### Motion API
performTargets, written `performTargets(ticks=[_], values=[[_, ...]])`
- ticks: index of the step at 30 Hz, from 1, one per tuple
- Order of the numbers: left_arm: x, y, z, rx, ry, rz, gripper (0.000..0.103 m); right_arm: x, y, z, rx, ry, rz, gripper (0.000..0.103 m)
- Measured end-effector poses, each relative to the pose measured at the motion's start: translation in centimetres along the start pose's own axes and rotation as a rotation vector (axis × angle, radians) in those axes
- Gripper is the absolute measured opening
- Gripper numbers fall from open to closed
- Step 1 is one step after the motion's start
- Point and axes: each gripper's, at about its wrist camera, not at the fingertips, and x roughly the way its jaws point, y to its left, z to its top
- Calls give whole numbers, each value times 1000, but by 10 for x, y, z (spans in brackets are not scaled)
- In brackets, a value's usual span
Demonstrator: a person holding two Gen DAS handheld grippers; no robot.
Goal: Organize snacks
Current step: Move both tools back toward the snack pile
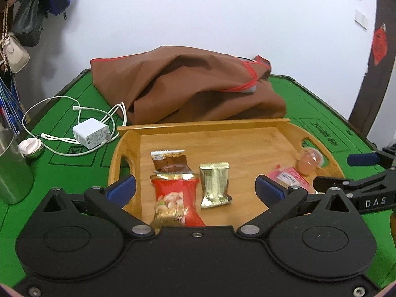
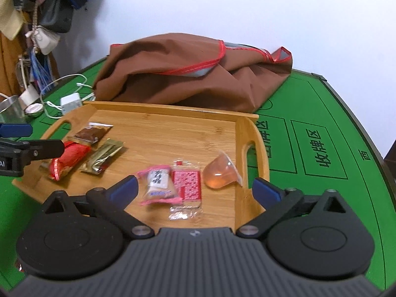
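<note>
Both tools stand with jaws spread wide and nothing between them: the left gripper [image 1: 195,188] hangs over the near-left part of the wooden tray [image 2: 188,110], and the right gripper [image 2: 195,186] hangs over its near-right part.

Largest item noted is the green table [image 2: 321,113], with a crumpled brown bag [image 1: 193,84] lying on it just behind the tray's far wall. Beside the tray on the left lie a white charger [image 1: 90,133] with its cable and a steel cup [image 1: 12,165].

All six snacks lie on the tray floor in two loose groups. Left group: a red packet [image 1: 177,198] nearest the left tool, a gold packet [image 1: 214,185] just beside it, and a brown packet [image 1: 170,160] behind, touching the red one. Right group: a pink-edged packet [image 2: 158,183] overlapping a red patterned packet in clear wrap [image 2: 186,185], and a jelly cup [image 2: 219,173] tipped on its side near the right handle slot.

Judgement: nothing is held, so the step in hand appears to be selection of the next snack. The next move calls for lowering one tool flat over a single packet. The overlapping pink and red pair will need separating, and the jelly cup may roll if nudged.
</note>
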Motion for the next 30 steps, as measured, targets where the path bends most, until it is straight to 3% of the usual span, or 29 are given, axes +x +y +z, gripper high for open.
performTargets(ticks=[9,30], values=[[-38,-6,-23,16,-42,-30,103,-23,3,-19,0,-11,42,103],[-78,-16,-79,16,-27,-80,103,-60,12,-73,-19,-27,92,103]])
